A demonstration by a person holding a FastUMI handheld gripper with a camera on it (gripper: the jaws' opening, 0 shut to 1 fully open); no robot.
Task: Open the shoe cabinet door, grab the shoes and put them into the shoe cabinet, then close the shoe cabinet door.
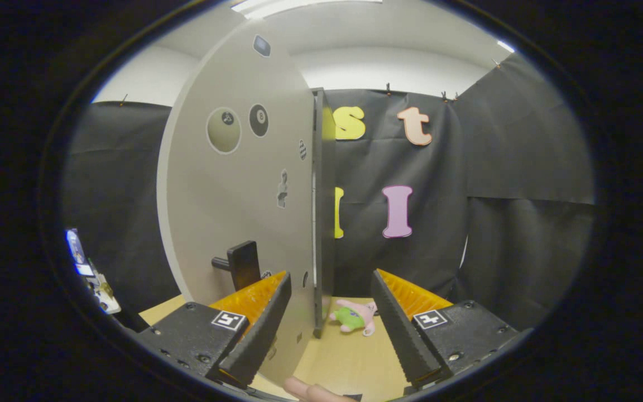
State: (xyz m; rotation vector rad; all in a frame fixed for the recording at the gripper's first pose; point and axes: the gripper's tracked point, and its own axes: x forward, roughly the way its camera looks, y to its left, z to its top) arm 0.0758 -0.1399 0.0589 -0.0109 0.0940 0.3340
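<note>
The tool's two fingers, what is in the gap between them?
In the gripper view, the open tool has the cabinet door's edge standing between its fingers, untouched. Beyond lie bare tabletop and a pink and green plush toy.

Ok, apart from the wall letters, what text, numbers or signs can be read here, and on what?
"8": on the black ball sticker on the shoe cabinet door.
Pale ball sticker beside it: its number is too blurred to read.
Square coded markers, one on each side of the open hand-held gripper, whose fingers straddle the door's edge: patterns, no words.
Small checkered sticker: no readable text.
</note>
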